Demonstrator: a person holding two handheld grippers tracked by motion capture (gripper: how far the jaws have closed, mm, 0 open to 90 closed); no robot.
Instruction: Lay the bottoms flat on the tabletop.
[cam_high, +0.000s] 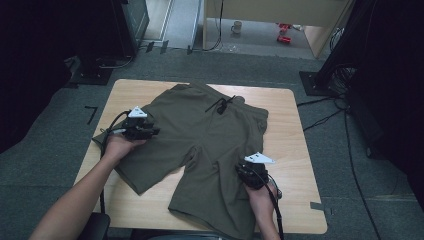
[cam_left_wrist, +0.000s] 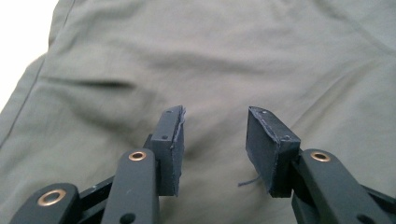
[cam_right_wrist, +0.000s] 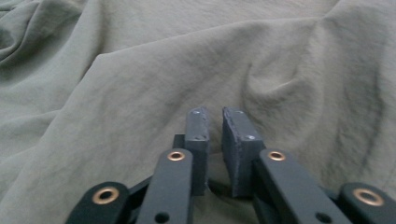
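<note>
Olive-green shorts (cam_high: 210, 140) lie spread flat on a light wooden table (cam_high: 295, 145), waistband at the far side with a dark drawstring (cam_high: 220, 105). My left gripper (cam_high: 154, 131) rests over the left leg near its outer edge; in the left gripper view its jaws (cam_left_wrist: 215, 140) stand apart above smooth fabric (cam_left_wrist: 210, 60) with nothing between them. My right gripper (cam_high: 244, 167) sits on the right leg. In the right gripper view its jaws (cam_right_wrist: 215, 128) are nearly together, a slim gap between the pads, no cloth pinched, over wrinkled fabric (cam_right_wrist: 140, 70).
Bare table shows to the right of the shorts and along the front left edge (cam_high: 115, 200). Grey carpet (cam_high: 60, 150) surrounds the table. Dark equipment stands (cam_high: 325, 75) and cables (cam_high: 345, 130) lie on the floor to the right and back left.
</note>
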